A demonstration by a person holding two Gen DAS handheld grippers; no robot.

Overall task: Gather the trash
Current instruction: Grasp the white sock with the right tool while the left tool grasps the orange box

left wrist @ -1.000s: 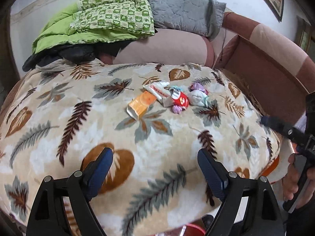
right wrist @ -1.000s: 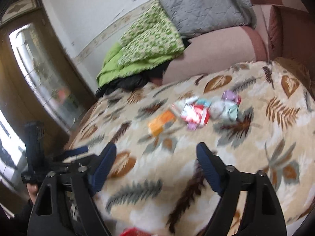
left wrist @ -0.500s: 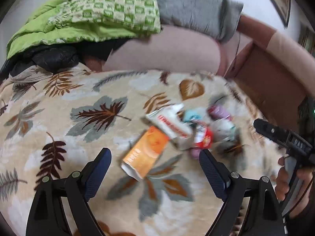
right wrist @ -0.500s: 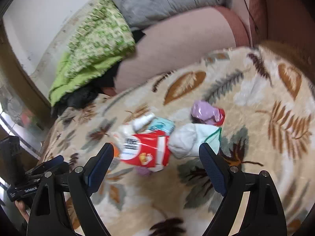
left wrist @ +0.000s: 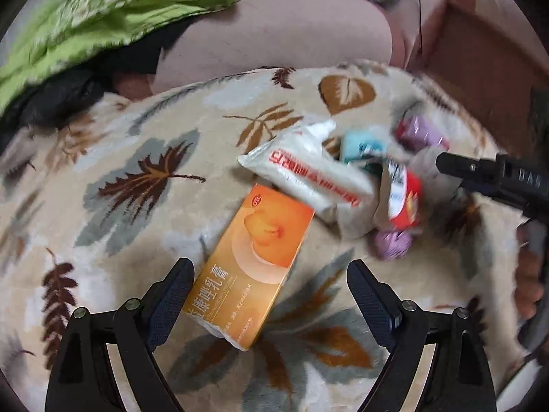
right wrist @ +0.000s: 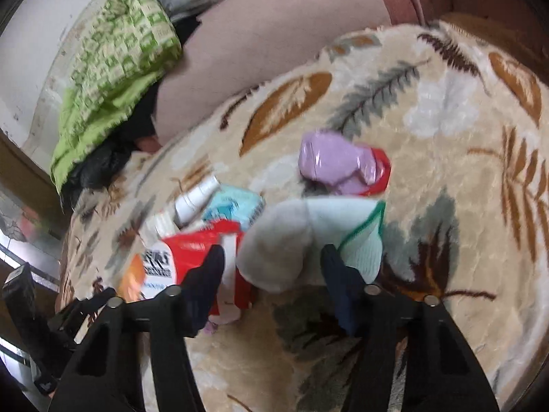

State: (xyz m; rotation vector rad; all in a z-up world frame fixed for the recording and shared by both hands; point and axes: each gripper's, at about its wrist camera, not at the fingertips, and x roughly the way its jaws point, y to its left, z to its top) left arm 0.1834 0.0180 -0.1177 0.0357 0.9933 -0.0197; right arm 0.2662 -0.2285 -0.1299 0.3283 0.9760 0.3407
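Note:
A pile of trash lies on a leaf-patterned blanket (left wrist: 130, 178). In the left wrist view an orange box (left wrist: 250, 264) lies between the fingers of my open left gripper (left wrist: 267, 295), beside a white tube (left wrist: 308, 175) and a red wrapper (left wrist: 403, 199). In the right wrist view my right gripper (right wrist: 271, 267) is open, its fingers on either side of a crumpled white-and-green wad (right wrist: 308, 240). A purple wrapper (right wrist: 336, 164), a light blue packet (right wrist: 233, 206) and the red wrapper (right wrist: 199, 250) lie around it.
A sofa backrest (left wrist: 274, 41) rises behind the blanket, with a green quilt (left wrist: 103, 10) and dark clothing (left wrist: 51, 103) piled on it. The sofa armrest (left wrist: 480, 68) stands at the right. The right gripper's finger (left wrist: 480, 175) reaches into the left wrist view.
Both grippers have moved forward and down to the trash. The left now straddles the orange box; the right has narrowed around the white-and-green wad.

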